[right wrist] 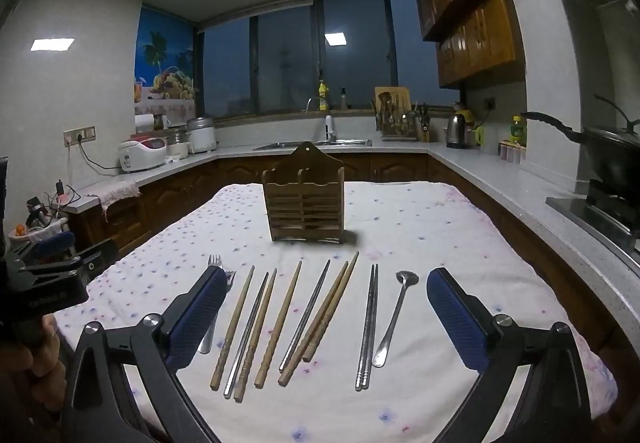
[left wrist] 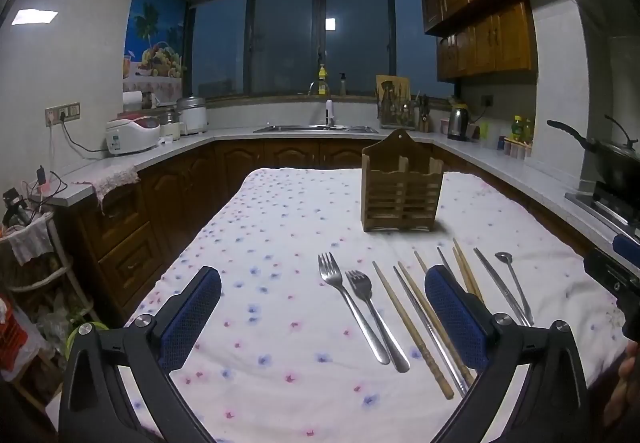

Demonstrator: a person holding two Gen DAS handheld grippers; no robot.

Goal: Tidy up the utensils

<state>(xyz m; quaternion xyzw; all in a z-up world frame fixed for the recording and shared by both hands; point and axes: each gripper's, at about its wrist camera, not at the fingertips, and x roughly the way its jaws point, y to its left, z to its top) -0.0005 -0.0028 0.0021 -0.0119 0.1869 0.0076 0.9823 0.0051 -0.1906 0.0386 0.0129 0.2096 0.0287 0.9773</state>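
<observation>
both grippers — left [left wrist: 322,299], right [right wrist: 326,301] — hover with fingers spread (nothing held) over forks [left wrist: 352,303], chopsticks [right wrist: 276,327].

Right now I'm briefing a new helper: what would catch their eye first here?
Probably the row of utensils laid out on the floral tablecloth: forks at the left end, a small spoon at the right. Behind them stands a slatted wooden holder. Both claws, left and right, are open, holding nothing.

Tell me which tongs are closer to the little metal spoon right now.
Right. The right tongs hover open with the spoon lying between their fingers, toward the right one. The left tongs hover open farther left, over the forks; the spoon sits beyond their right finger.
</observation>
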